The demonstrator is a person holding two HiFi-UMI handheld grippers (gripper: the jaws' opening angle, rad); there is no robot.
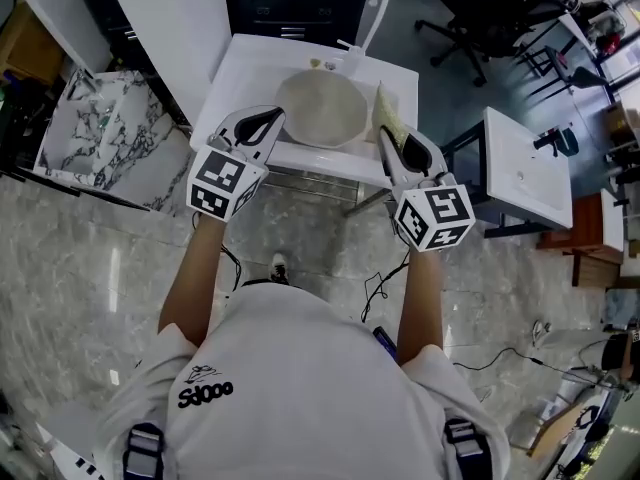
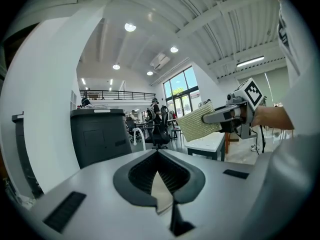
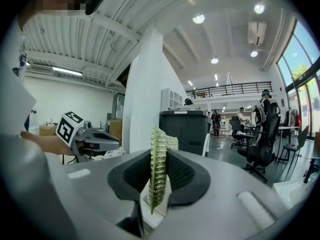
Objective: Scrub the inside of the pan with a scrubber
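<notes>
A pale round pan (image 1: pixel 320 108) sits in the white sink counter (image 1: pixel 240 68) in the head view. My right gripper (image 1: pixel 405 148) hovers at the pan's right rim, shut on a yellow-green scrubber (image 1: pixel 384 116). The right gripper view shows the scrubber (image 3: pixel 159 169) edge-on, pinched between that gripper's (image 3: pixel 159 154) dark pads. At the pan's left rim, over the counter's front edge, my left gripper (image 1: pixel 262 123) is shut with nothing in it. Its own view shows the jaws (image 2: pixel 158 154) meeting, and the scrubber (image 2: pixel 196 124) in the right gripper (image 2: pixel 235 115) across from it. Neither gripper view shows the pan.
A curved white faucet (image 1: pixel 375 13) rises behind the pan. A second white table (image 1: pixel 525 168) stands to the right, and black office chairs (image 1: pixel 490 18) are beyond it. A marbled slab (image 1: pixel 95 128) lies to the left. Cables (image 1: pixel 380 288) trail on the floor by my feet.
</notes>
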